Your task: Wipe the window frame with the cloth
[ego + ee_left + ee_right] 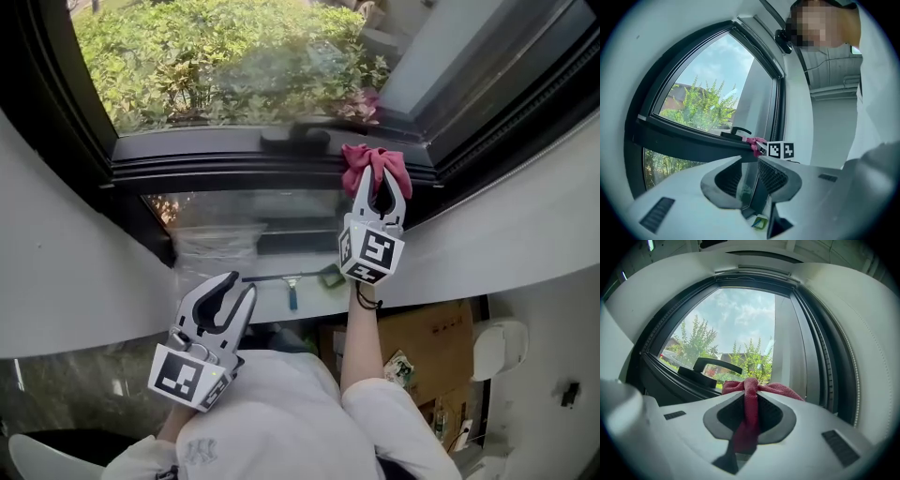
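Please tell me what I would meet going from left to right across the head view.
The left gripper, open and empty → the window handle → the right gripper, shut on the red cloth up at the window frame.

Dense green shrubs [216, 56] fill the ground outside the glass. In the right gripper view, taller trees [696, 345] stand against a pale blue sky with thin cloud [745, 310], and a dark roof [729, 356] shows between them. A black lever handle [295, 139] lies horizontal. Lower down, on a light ledge [267, 300], a small tool with a blue grip [292, 296] lies near a green pad [330, 275], with crumpled clear plastic [211, 246] to their left. A brown cardboard box [431, 347] sits at lower right, with a white rounded object [497, 349] just beside it.
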Motion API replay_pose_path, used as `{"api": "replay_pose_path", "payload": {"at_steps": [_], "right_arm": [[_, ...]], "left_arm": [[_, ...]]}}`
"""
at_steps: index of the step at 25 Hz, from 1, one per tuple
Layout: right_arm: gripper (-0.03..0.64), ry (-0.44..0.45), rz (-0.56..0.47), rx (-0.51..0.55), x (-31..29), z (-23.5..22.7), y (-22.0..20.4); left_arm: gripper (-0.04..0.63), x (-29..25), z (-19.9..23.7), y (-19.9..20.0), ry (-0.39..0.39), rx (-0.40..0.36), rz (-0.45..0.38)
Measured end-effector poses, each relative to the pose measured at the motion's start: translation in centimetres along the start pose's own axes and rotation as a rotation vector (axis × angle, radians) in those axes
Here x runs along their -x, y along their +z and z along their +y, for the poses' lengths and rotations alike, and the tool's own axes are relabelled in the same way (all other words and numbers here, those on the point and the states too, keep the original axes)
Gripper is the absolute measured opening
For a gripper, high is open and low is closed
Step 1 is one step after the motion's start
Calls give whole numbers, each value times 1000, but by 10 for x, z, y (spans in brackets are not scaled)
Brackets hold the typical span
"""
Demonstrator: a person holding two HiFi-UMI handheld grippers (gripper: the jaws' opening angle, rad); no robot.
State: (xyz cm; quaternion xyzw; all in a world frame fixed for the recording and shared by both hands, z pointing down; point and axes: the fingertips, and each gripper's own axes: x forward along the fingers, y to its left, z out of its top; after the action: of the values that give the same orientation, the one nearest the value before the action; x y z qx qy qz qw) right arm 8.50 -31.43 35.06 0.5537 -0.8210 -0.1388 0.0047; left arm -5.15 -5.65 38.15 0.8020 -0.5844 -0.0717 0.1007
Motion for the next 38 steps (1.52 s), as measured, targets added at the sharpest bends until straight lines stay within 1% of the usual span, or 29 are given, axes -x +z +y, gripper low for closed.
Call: {"api": "replay_pose_path", "payload": {"at_steps": [5,11,18,26,31,38], "right_arm": [[63,6,-3,2,0,12,2],[63,11,-3,0,1,16,3],[63,0,-7,-4,1,17,5],[63,42,-24,0,2,47,13],[63,53,-26,4,2,61,17],[63,76,-29,0,2,76,21]], "left_arm": [[115,5,5,2,-2,-4,-4],[115,9,15,6,18,-13,-4],[115,8,16,15,7,-33,-20],[115,-2,17,19,-17,-41,-23],[115,-6,20,19,-27,-42,-11],[115,-11,20,23,-37,-34,-24]]}}
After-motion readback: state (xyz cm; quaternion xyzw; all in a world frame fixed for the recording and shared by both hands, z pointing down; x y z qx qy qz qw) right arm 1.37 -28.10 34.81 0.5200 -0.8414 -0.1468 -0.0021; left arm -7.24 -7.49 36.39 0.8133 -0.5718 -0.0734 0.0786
